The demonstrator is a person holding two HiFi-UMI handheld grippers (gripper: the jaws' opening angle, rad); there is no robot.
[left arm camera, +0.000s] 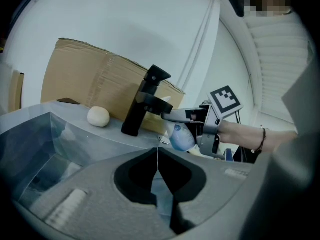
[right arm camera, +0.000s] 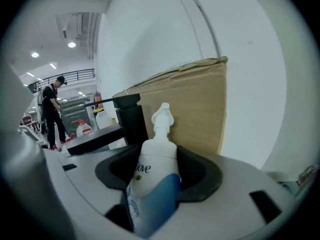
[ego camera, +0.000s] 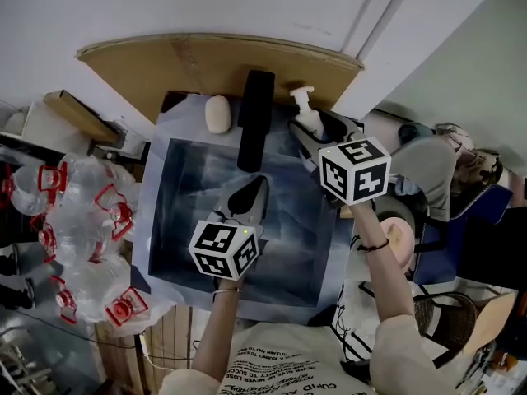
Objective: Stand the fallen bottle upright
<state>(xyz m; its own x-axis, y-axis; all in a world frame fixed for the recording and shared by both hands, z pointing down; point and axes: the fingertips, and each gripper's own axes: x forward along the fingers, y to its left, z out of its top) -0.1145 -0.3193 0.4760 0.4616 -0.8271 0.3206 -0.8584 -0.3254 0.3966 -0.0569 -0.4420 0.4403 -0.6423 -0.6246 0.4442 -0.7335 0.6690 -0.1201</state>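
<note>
At the sink [ego camera: 160,188], right gripper [right arm camera: 156,178] angles downward, fingers clamped on the bottle [right arm camera: 151,156]; left gripper [left arm camera: 158,170] fingers together, empty.

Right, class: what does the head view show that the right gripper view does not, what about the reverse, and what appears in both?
Only the head view: the sink basin, a white soap bar on its rim, the left gripper over the basin, and a heap of clear plastic bottles.
Only the right gripper view: print on the pump bottle and a distant standing person.
Both: that bottle clamped in the right gripper, the black tap, the cardboard sheet.
</note>
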